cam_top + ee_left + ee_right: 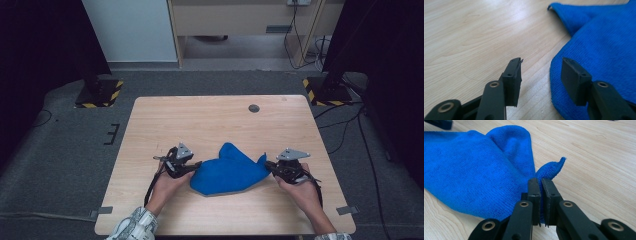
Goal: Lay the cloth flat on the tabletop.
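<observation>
Two grippers at a blue cloth [227, 174] on the table [210, 120], right gripper [540, 183] pinching its edge, left gripper [541, 72] released beside it

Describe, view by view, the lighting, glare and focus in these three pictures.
High view: the table is evenly lit and the room's edges fall dark. Left gripper view: pale glare streaks the wood, and the blue cloth softens towards the far corner. Right gripper view: the cloth's weave is crisp near the right gripper, the background wood slightly soft.

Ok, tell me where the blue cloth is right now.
The blue cloth lies crumpled on the wooden table, near its front edge in the high view, between the left gripper and the right gripper, which pinches its right corner.
</observation>
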